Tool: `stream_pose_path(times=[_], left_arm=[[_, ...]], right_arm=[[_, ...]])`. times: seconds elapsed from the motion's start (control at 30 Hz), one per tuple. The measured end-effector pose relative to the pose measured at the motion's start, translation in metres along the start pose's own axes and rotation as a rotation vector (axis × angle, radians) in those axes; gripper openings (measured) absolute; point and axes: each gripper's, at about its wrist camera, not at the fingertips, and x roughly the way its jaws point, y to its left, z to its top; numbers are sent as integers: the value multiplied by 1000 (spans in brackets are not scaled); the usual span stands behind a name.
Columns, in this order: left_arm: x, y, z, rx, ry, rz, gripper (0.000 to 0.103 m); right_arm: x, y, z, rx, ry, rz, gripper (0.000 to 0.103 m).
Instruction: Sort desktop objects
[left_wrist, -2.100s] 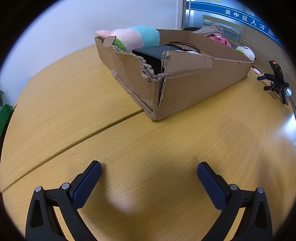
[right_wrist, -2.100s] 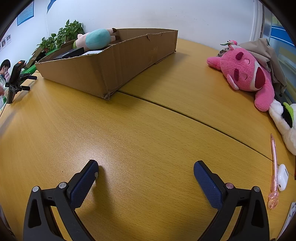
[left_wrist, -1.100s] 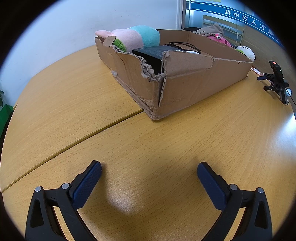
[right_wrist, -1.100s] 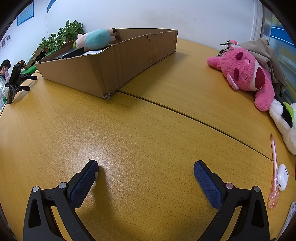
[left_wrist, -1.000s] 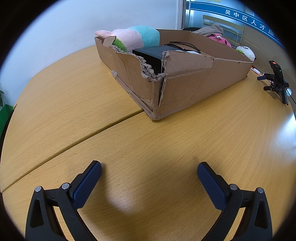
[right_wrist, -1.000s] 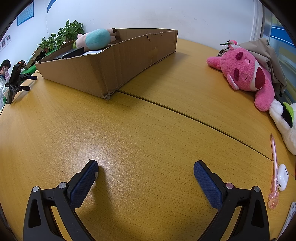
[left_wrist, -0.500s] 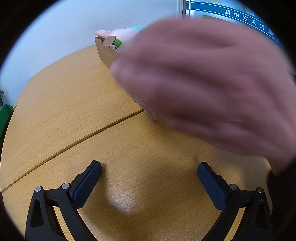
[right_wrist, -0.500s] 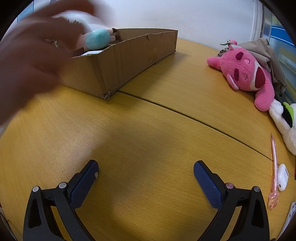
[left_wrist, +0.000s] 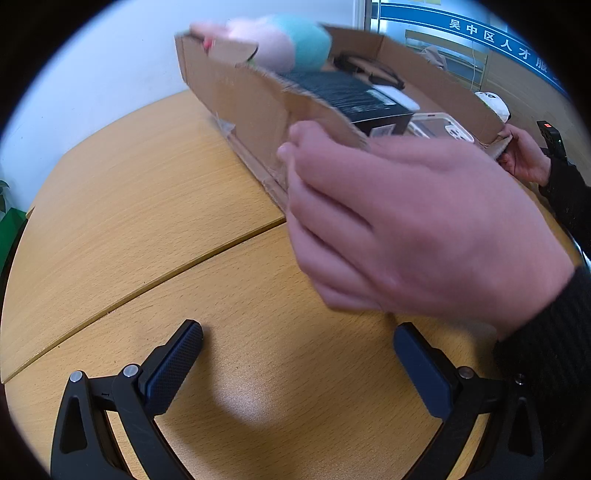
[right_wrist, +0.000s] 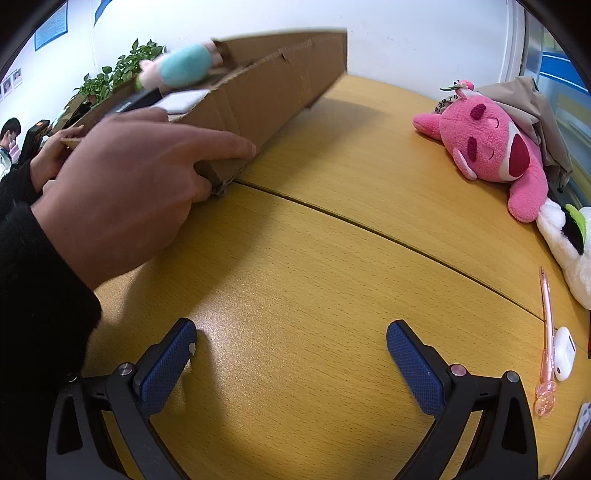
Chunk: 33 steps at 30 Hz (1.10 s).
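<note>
Since the earlier frames, two bare hands have come onto the cardboard box (left_wrist: 258, 107) and tipped it up off the wooden table (left_wrist: 140, 206); before, it sat flat and untouched. One hand (left_wrist: 417, 229) grips the near torn corner, a second hand (left_wrist: 524, 155) holds the far end. My left tongs (left_wrist: 297, 363) rest low over the table with jaws wide apart, holding nothing. Inside the tilted box I note a pink-and-teal plush (left_wrist: 284, 44), a black case (left_wrist: 347, 96) and a phone case (left_wrist: 439, 127). My right tongs (right_wrist: 291, 360) likewise stand apart and empty. Well right of the box on that view lie a pink plush toy (right_wrist: 491, 147), a white plush (right_wrist: 569, 243), a pink pen (right_wrist: 546, 332) and, just beside it, a white earbud case (right_wrist: 563, 352).
</note>
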Motion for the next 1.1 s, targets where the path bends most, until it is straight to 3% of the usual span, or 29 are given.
stream_pose_path(times=[1.1], left_arm=[[-1, -1, -2, -3, 0, 1, 103]], right_arm=[[1, -1, 0, -3, -3, -3, 103]])
